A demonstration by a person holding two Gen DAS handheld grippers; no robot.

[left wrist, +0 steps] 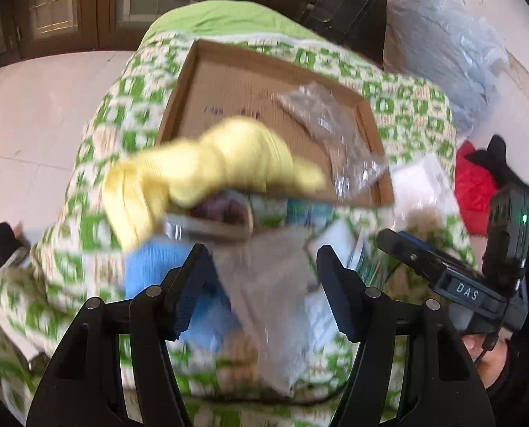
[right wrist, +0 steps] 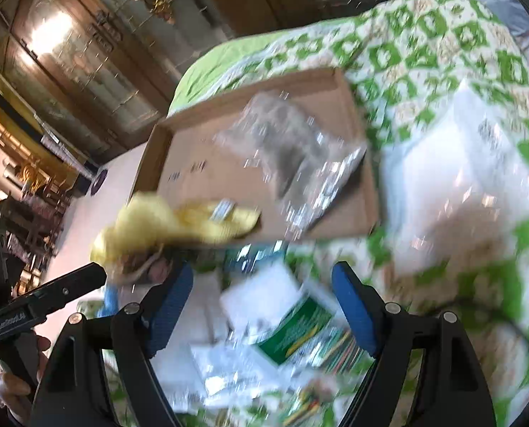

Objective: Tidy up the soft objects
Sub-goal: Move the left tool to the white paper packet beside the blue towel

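A shallow cardboard tray (left wrist: 207,82) (right wrist: 339,114) lies on a green-and-white quilt (left wrist: 129,89) (right wrist: 424,35). A clear plastic packet (left wrist: 332,128) (right wrist: 293,156) lies in it. A yellow soft cloth (left wrist: 207,163) (right wrist: 179,224), blurred, hangs over the tray's near edge. My left gripper (left wrist: 261,284) is open above a grey packet (left wrist: 275,284) and a blue cloth (left wrist: 150,270). My right gripper (right wrist: 264,306) is open above white packets (right wrist: 261,295) and a green-labelled packet (right wrist: 300,327). Each gripper also shows in the other's view (left wrist: 442,270) (right wrist: 43,302).
A large clear bag (left wrist: 442,46) and red cloth (left wrist: 474,188) lie to the right of the quilt. White packets (right wrist: 460,163) lie on the quilt beside the tray. Pale floor (left wrist: 40,106) and dark wooden cabinets (right wrist: 68,42) lie beyond.
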